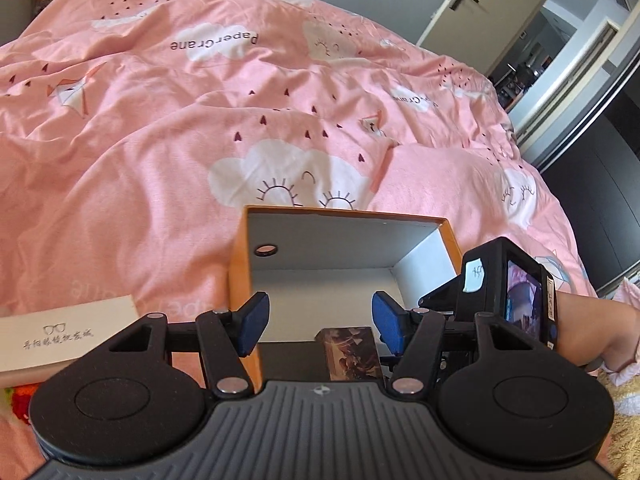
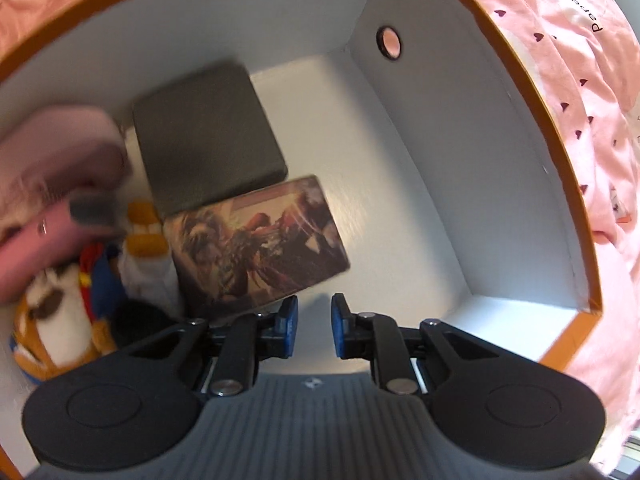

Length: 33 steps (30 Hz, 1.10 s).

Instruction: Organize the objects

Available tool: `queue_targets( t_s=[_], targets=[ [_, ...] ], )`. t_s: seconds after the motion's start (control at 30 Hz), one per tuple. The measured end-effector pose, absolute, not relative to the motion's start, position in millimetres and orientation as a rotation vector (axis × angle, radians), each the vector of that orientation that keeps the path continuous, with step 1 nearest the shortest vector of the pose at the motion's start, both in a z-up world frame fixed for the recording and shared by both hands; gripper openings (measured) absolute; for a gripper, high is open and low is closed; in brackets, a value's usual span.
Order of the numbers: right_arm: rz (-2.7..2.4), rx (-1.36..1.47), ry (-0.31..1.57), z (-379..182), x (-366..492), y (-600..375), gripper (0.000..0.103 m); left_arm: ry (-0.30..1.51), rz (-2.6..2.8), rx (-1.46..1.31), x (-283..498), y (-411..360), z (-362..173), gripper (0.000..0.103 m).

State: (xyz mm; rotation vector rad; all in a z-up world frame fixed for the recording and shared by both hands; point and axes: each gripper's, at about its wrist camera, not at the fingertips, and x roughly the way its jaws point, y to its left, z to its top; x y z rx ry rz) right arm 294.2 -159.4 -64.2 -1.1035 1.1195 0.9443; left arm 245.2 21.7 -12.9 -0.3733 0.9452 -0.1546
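Observation:
An orange box [image 1: 239,264] with white inner walls sits on the pink bed; it also shows in the right wrist view [image 2: 472,128]. Inside lie a picture card box [image 2: 258,242], a dark grey flat case [image 2: 204,132], a pink item [image 2: 52,160] and a plush toy [image 2: 60,300]. My right gripper [image 2: 314,326] is open and empty, down inside the box beside the card box. My left gripper [image 1: 316,320] is open and empty, above the box's near edge; the card box [image 1: 352,354] shows between its fingers.
A pink quilt [image 1: 200,120] covers the bed. A white glasses case [image 1: 60,336] lies left of the box. The right gripper's camera body [image 1: 508,292] and the person's wrist [image 1: 580,328] are at the box's right. A door [image 1: 480,4] stands far right.

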Motion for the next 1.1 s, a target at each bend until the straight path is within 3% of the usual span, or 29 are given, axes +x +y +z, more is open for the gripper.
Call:
queue_targets(
  t_s=[0.33, 0.47, 0.57, 0.67, 0.77, 1.1],
  targets=[
    [0.962, -1.088, 1.199, -70, 282, -156, 0.012, 0.915, -0.147, -0.398, 234, 37, -16, 0.069],
    [0.928, -0.974, 1.264, -54, 286, -163, 0.022, 0.913, -0.138, -0.411, 228, 44, -18, 0.069],
    [0.905, -0.845, 1.369, -51, 290, -172, 0.023, 0.918, -0.131, -0.429, 225, 48, -21, 0.069],
    [0.874, -0.762, 1.402, -51, 291, -176, 0.019, 0.923, -0.138, -0.440, 222, 49, -25, 0.069],
    [0.923, -0.760, 1.418, -53, 283, -175, 0.005, 0.930, -0.141, -0.441, 219, 49, -26, 0.069],
    [0.951, -0.830, 1.421, -54, 277, -157, 0.003, 0.948, -0.119, -0.467, 217, 58, -34, 0.069]
  ],
)
